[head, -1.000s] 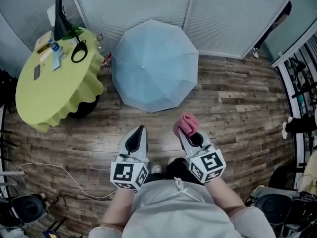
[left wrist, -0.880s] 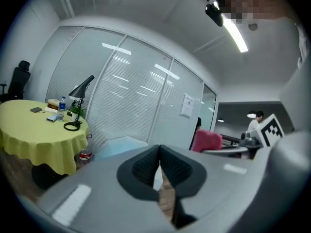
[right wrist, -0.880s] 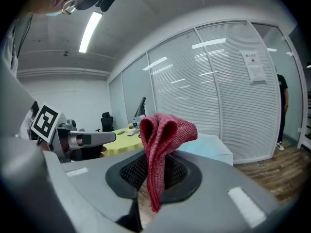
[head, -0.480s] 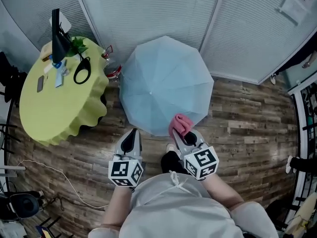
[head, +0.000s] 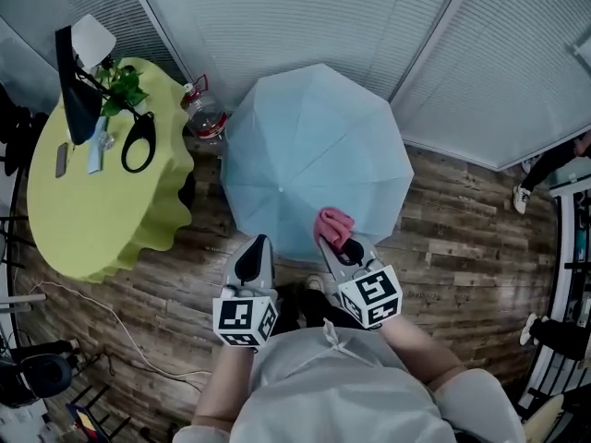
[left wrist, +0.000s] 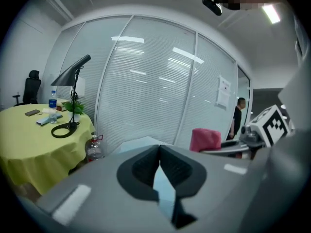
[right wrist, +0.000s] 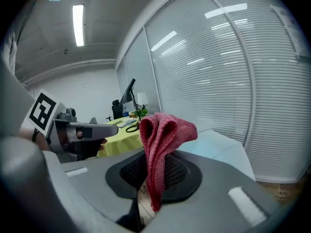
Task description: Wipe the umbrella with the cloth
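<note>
An open pale-blue umbrella (head: 309,155) stands canopy-up on the wood floor, against the blinds. My right gripper (head: 340,240) is shut on a folded pink cloth (head: 332,226), which hangs over the umbrella's near edge. In the right gripper view the cloth (right wrist: 160,144) sticks up from between the jaws, with the umbrella (right wrist: 218,144) just beyond. My left gripper (head: 254,247) is shut and holds nothing, at the canopy's near-left edge. In the left gripper view its jaws meet, the umbrella (left wrist: 141,142) lies ahead and the cloth (left wrist: 206,140) shows at right.
A round table with a yellow-green cloth (head: 102,192) stands left of the umbrella, bearing a black lamp (head: 78,90), a plant and small items. A plastic bottle (head: 205,116) sits between table and umbrella. A white cable (head: 102,326) trails on the floor. A person (left wrist: 237,118) stands far right.
I have stepped closer to the umbrella. Both grippers now reach its near edge, and the pink cloth has come over the canopy's rim. Both grippers stayed shut.
</note>
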A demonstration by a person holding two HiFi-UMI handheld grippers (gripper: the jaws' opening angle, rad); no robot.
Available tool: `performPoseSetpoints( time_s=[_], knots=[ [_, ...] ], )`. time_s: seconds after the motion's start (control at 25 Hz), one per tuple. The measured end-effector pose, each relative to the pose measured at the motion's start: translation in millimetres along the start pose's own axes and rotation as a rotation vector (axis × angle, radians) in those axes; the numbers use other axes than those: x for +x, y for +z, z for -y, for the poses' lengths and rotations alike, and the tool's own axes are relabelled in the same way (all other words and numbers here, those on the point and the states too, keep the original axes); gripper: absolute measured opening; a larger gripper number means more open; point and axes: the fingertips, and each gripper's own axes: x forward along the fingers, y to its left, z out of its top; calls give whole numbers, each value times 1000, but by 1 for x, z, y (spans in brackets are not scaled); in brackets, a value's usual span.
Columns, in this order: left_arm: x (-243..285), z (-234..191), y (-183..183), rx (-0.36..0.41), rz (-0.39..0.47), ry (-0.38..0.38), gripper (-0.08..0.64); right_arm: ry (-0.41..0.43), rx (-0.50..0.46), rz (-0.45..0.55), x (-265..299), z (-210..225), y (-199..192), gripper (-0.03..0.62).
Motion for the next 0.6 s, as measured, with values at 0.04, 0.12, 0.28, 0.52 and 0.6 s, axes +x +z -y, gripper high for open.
performPoseSetpoints(
  time_s=[0.04,0.12,0.28,0.52,0.6],
  knots=[
    [11,-6,-2,-5,-14,1,8,5,-2,-17,14,6,-1,52],
    [34,-22,-2,-20,-29,-9,8,14,4,-47,46,17,-1,52],
    [83,-66,-3,-54,-59,-46,8,17,24,-115,120,32,-1,52],
    [160,-138,-11,-102,-129,-99,8,-32,52,-220,230,65,-30,52],
    [186,-160,-17,-100,-135,-108,8,-36,55,-262,264,76,-50,52]
  ],
)
